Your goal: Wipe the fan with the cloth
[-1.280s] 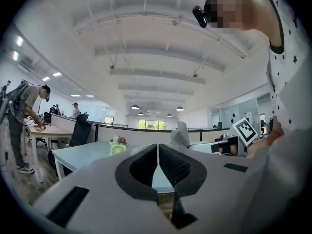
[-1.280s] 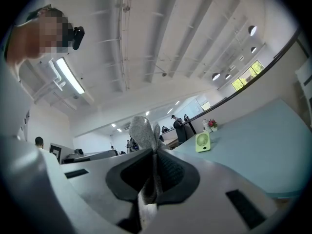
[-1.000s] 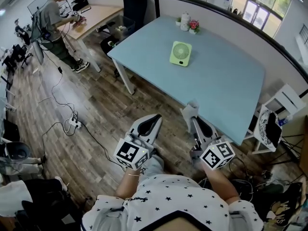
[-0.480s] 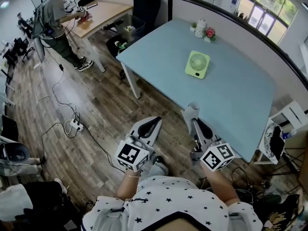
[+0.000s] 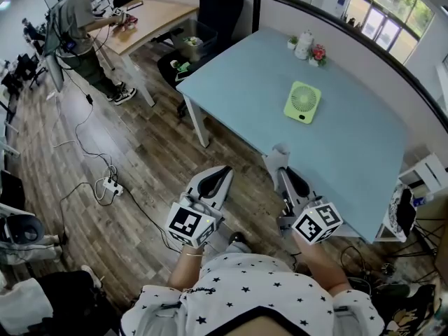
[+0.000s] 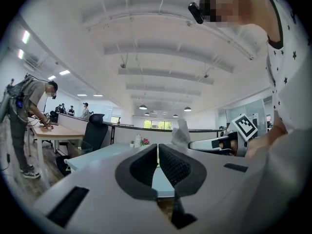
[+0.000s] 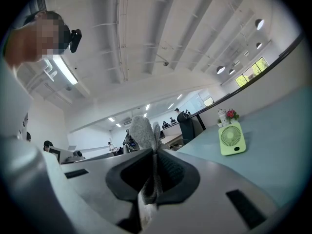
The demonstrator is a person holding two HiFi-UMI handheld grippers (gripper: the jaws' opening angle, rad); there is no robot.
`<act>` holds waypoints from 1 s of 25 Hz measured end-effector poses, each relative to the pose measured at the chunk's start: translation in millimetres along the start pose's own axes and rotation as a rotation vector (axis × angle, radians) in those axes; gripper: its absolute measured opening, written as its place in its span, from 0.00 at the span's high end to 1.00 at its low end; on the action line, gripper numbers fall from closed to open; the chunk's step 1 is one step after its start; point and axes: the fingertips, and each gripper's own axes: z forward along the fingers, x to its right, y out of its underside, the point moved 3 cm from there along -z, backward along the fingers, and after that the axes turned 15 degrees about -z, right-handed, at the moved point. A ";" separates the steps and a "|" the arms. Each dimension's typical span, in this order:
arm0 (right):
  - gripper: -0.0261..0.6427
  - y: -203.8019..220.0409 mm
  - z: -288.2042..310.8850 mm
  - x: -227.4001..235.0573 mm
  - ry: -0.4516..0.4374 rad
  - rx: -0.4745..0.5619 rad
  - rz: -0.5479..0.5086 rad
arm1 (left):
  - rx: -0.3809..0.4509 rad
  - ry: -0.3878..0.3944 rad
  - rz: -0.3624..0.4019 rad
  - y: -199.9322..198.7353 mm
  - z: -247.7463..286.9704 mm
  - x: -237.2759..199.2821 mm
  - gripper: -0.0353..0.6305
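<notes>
**Green desk fan [image 5: 302,102] on the blue counter [image 5: 350,152], with the wipe not yet begun.**
The fan stands upright toward the counter's far side, near a small flower pot [image 5: 320,53] and well apart from both grippers. The right gripper [image 5: 282,168] has its fingers clamped on a grey cloth [image 5: 280,154], whose end pokes out above them. The left gripper [image 5: 225,171] has its fingers pressed together on nothing. Likely hazard: the light, unbraced fan may slide or tip under the cloth's push.
</notes>
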 end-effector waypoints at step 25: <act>0.93 -3.0 78.6 53.8 -0.014 0.015 0.004 | -0.041 -0.024 0.039 -13.2 61.1 -55.4 0.90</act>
